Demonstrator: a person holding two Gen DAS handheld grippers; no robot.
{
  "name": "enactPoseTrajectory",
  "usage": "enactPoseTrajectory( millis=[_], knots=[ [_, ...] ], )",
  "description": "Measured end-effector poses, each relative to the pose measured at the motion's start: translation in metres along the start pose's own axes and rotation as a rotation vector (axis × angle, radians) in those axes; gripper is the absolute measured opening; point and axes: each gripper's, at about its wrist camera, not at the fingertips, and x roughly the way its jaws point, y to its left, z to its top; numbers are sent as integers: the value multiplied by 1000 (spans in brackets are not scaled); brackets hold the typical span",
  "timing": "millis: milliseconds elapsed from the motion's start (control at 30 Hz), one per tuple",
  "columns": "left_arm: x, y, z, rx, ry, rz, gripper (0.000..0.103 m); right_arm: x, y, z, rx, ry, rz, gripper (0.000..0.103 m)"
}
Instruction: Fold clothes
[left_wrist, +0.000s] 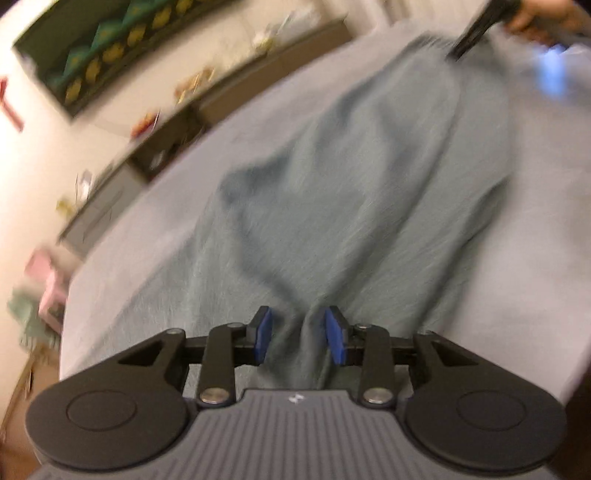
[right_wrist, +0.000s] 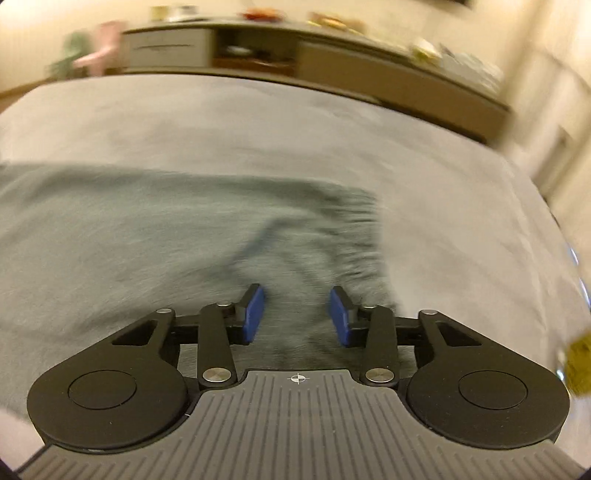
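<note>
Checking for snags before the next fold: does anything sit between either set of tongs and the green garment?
Nothing visible does. The green garment runs straight up between the blue pads of the left tongs, and it also lies between the open pads of the right tongs. Around it only the grey bed cover shows.

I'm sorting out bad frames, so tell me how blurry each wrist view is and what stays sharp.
Left wrist view: heavy motion smear on the garment and shelf; the left claw stays fairly crisp. Right wrist view: the garment and bed cover streak, the right claw stays sharp. Both have warm light and fisheye bending.
</note>
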Motion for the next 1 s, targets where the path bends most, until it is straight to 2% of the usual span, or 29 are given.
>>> enactPoseTrajectory(
  millis=[100, 167, 200, 267, 333, 433, 500, 533, 600, 633, 667, 733, 800, 833, 900, 933, 967, 1000],
  knots=[
    [7, 21, 10, -102, 21, -67, 34, 4, -19, -1, 58, 0, -23, 33],
    [-5, 42, 16, -178, -27, -156, 34, 3, -15, -3, 29, -10, -98, 33],
    [-11, 54, 17, -221, -49, -164, 34, -1, -6, -2, -6, -18, -157, 32],
    [-16, 81, 19, -297, -68, -92, 34, -9, 13, -2, -75, -40, -265, 27],
    [-8, 104, 17, -343, -49, -53, 33, -38, 55, 1, -121, -143, -199, 27],
    [23, 117, 11, -391, 19, -57, 33, -73, 137, -6, -203, -191, 151, 26],
    [44, 115, 5, -399, 70, -38, 33, -84, 187, -18, -307, -170, 356, 27],
    [49, 114, 1, -406, 70, -26, 35, -85, 207, -26, -364, -148, 411, 26],
    [51, 118, -5, -437, 51, -8, 39, -73, 221, -37, -458, -91, 428, 27],
    [50, 120, -7, -452, 57, -5, 40, -67, 227, -42, -499, -62, 435, 32],
    [44, 121, -9, -439, 58, -1, 39, -67, 219, -44, -485, -37, 427, 36],
    [25, 129, -21, -379, 21, 39, 39, -65, 206, -43, -452, 6, 366, 40],
    [8, 157, -45, -386, -5, 167, 40, -63, 204, -43, -428, 27, 326, 44],
    [1, 177, -61, -426, -3, 247, 43, -59, 204, -41, -407, 32, 311, 44],
    [-7, 228, -103, -612, 26, 411, 50, -63, 210, -45, -397, 29, 263, 43],
    [-7, 251, -122, -701, 44, 453, 51, -68, 213, -41, -385, 9, 238, 43],
    [-6, 272, -140, -768, 57, 463, 52, -72, 216, -37, -372, -11, 216, 43],
    [-3, 285, -150, -792, 61, 445, 56, -74, 220, -30, -347, -30, 212, 43]
  ],
)
